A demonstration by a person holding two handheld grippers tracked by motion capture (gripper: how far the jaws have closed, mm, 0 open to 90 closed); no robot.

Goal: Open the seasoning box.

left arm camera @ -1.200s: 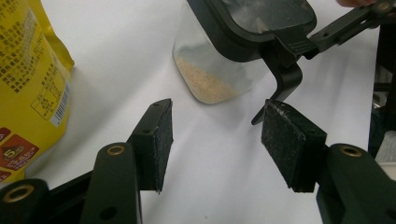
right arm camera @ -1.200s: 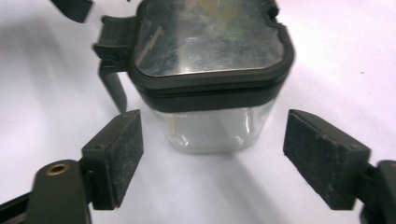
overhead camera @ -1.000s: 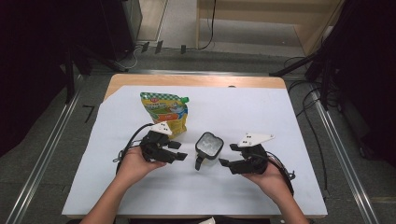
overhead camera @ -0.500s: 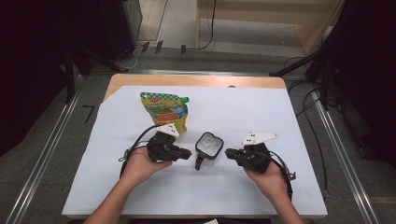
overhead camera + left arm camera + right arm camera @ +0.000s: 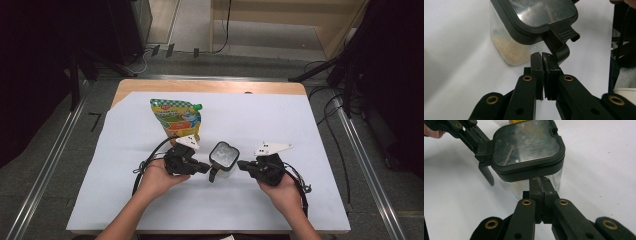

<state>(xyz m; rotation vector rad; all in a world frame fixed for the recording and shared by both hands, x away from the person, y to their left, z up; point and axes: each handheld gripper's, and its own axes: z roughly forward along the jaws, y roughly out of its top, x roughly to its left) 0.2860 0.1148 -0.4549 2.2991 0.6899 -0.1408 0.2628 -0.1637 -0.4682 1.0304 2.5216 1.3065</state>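
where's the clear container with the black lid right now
In the high view the clear container stands on the white sheet near the table's front, between the left tongs and right tongs, just right of the colourful pouch.

Container [image 5: 223, 156] sits near the middle of the table [image 5: 320, 125], toward the near edge. Pouch [image 5: 176, 118] lies behind it, to its left. Left gripper [image 5: 204, 168] just left of the container, right gripper [image 5: 241, 164] just right.
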